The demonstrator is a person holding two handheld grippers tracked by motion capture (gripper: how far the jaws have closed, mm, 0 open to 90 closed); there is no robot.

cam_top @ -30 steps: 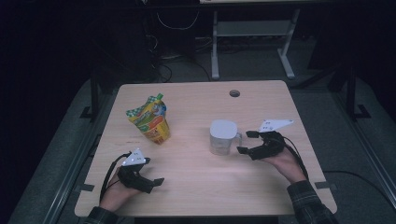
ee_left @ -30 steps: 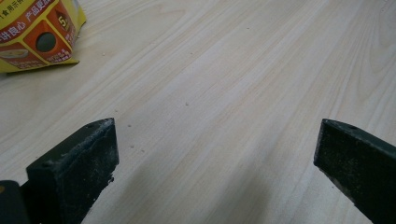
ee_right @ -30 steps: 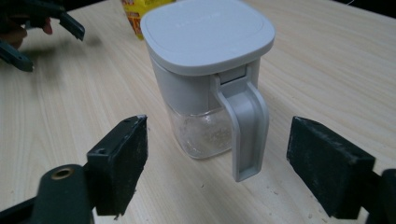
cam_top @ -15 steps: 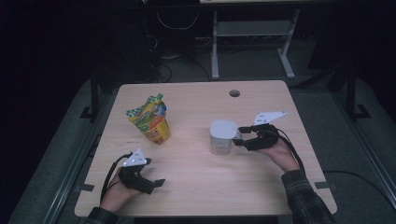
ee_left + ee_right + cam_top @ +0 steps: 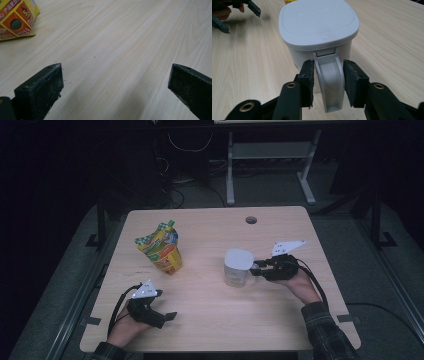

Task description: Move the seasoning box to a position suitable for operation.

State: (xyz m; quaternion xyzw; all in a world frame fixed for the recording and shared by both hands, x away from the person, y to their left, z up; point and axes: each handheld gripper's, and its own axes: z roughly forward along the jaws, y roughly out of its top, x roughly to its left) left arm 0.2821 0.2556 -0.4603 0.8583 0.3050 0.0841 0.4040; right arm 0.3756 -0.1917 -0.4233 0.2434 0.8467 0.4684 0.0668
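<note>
Standing upright near the middle of the pale wooden table (image 5: pixel 210 320), the white lidded plastic mug (image 5: pixel 237 267) is pointing its handle at the right gripper (image 5: pixel 256 268). The yellow snack pouch (image 5: pixel 15 18), cropped, is showing a "5" beyond the left gripper (image 5: pixel 115 87), gaping empty. Right jaws, just closing, are flanking the handle (image 5: pixel 330 80); contact is unclear.

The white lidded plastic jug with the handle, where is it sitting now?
In the high view, the white lidded plastic jug stands right of the table's middle, its handle between the right tongs, the colourful snack pouch to its left.
</note>
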